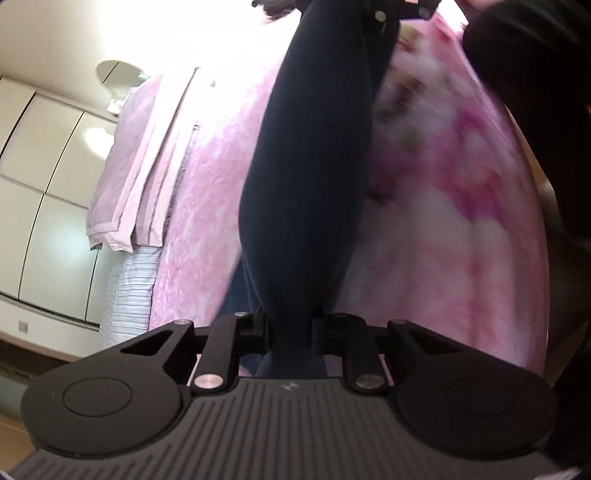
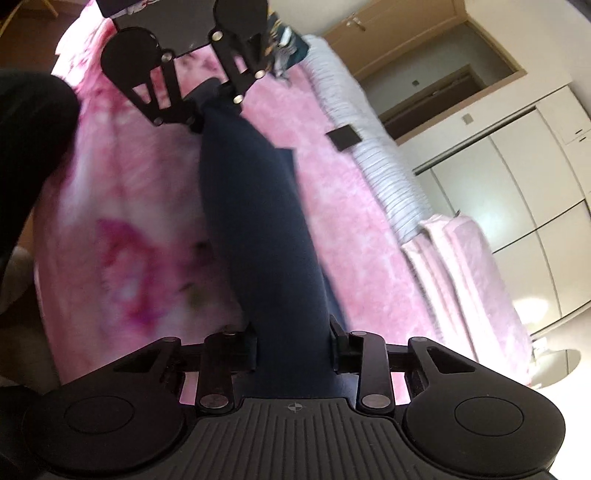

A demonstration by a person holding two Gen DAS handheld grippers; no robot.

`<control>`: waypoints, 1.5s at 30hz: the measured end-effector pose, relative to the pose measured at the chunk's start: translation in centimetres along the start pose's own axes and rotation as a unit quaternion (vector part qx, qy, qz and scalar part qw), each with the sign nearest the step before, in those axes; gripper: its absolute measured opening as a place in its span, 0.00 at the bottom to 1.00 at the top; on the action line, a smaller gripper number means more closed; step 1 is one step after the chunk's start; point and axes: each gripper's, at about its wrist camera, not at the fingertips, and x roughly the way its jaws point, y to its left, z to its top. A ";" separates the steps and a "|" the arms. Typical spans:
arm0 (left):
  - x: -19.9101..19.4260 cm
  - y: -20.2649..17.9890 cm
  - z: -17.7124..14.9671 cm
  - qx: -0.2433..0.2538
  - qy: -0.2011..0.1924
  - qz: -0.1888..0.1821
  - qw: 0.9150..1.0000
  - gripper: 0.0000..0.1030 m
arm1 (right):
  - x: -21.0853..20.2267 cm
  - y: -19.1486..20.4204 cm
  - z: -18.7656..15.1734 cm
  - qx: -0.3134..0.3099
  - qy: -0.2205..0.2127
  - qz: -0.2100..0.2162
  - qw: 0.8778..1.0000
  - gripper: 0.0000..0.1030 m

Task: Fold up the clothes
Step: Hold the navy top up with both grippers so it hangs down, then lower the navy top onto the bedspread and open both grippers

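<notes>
A dark navy garment (image 1: 306,177) hangs stretched between my two grippers above a bed with a pink floral blanket (image 1: 443,206). My left gripper (image 1: 290,332) is shut on one end of it. My right gripper (image 2: 293,343) is shut on the other end (image 2: 258,229). In the right wrist view the left gripper (image 2: 207,110) shows at the top, clamped on the far end. In the left wrist view the right gripper (image 1: 384,14) shows at the top edge, partly cut off.
A folded pink quilt (image 1: 140,166) and striped bedding (image 1: 125,288) lie at the bed's far side. White wardrobe doors (image 1: 48,206) stand beyond. A small black square (image 2: 343,137) lies on the striped bedding. A dark-sleeved arm (image 2: 29,147) is at the left.
</notes>
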 end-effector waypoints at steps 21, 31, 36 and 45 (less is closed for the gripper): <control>0.5 5.4 5.6 -0.027 -0.012 0.073 0.997 0.16 | 1.9 -8.9 -1.3 -0.039 -0.042 -0.102 0.993 0.31; -1.6 -5.1 4.2 -0.098 0.036 -0.008 0.994 0.19 | -2.2 1.3 -8.4 0.051 0.022 -0.005 0.998 0.44; -4.3 -3.7 2.5 -0.156 0.043 -0.015 0.987 0.19 | -5.6 -0.8 -9.0 0.152 0.029 -0.017 0.988 0.44; -3.8 1.6 0.7 -0.226 0.027 0.013 0.974 0.19 | -4.6 -5.1 -5.6 0.264 -0.036 0.020 0.964 0.44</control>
